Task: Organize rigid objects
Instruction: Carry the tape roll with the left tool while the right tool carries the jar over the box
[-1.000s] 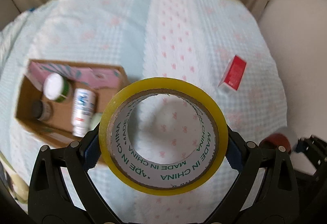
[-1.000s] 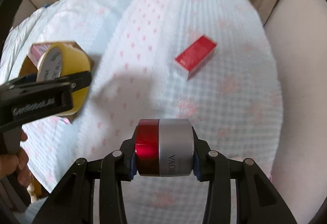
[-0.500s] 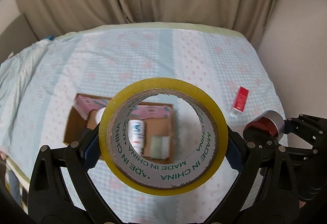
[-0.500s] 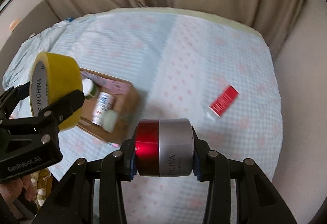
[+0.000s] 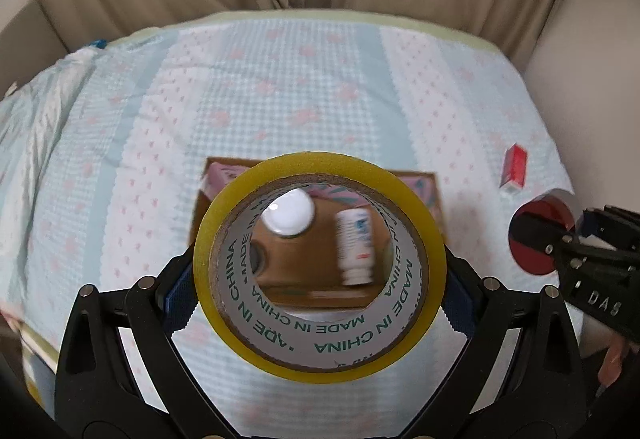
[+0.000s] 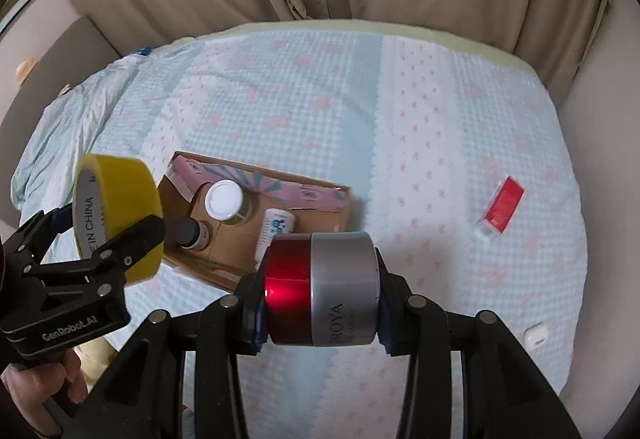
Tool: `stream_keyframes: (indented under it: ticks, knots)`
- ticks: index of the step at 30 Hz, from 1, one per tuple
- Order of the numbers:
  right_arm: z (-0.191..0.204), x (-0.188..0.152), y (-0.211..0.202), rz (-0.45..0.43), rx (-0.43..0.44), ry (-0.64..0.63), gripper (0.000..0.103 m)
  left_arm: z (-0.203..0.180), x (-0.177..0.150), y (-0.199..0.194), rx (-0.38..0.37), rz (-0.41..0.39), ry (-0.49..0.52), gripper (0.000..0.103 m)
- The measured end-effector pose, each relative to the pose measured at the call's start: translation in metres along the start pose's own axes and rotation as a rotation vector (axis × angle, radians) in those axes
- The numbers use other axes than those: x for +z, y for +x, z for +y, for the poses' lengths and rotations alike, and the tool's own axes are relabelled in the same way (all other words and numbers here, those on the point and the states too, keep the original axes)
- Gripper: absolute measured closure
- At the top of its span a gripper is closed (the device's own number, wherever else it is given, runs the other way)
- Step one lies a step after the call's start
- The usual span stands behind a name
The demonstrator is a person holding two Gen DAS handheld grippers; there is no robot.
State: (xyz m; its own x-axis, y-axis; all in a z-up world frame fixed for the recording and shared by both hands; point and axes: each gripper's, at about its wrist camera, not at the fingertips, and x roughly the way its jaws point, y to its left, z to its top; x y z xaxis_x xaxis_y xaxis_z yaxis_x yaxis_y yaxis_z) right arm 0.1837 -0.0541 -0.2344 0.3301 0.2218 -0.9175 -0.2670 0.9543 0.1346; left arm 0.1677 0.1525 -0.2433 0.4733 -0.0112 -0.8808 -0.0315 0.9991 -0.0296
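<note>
In the left wrist view, the left gripper (image 5: 320, 289) was held above the bed, its jaws clamped on the outer sides of a yellow tape roll (image 5: 320, 267) that stood on edge with its hole facing the camera. "MADE IN CHINA" ran in green around the roll's inner core. Through the hole showed the cardboard box (image 5: 434, 195) lying on the blue-and-pink bedspread (image 5: 248, 99), with a white-lidded jar (image 5: 289, 215) and a white bottle (image 5: 356, 247) inside it. The right gripper (image 5: 560, 239) reached in from the right edge, marked "DAS". A small red box (image 5: 514, 169) lay on the bedspread near the right edge.

In the right wrist view, the right gripper (image 6: 322, 301) was raised over the bedspread, its jaws pressed against both ends of a red-and-silver jar (image 6: 322, 289) held sideways, lettered "PROYA". The left gripper's body at the lower left read "GenRobot.AI", with a hand (image 6: 40, 397) beneath it. The jar hung over the box's near right corner.
</note>
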Motion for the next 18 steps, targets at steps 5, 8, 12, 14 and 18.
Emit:
stream_keyframes:
  ticks: [5,8,12,14,18]
  knots:
    - [0.032,0.008,0.031,0.047,-0.009,0.071,0.065,0.04,0.0,0.035,-0.008,0.063,0.058,0.006]
    - [0.046,0.011,0.053,0.069,-0.015,0.109,0.065,0.055,-0.003,0.059,-0.008,0.105,0.087,0.006]
    - [0.052,0.013,0.076,0.106,-0.005,0.183,0.065,0.066,-0.006,0.09,-0.027,0.158,0.096,0.006]
    - [0.056,0.013,0.087,0.124,-0.018,0.191,0.065,0.068,-0.009,0.105,-0.033,0.18,0.105,0.006]
    - [0.055,0.011,0.114,0.165,-0.033,0.209,0.065,0.068,-0.014,0.133,-0.06,0.231,0.112,0.006]
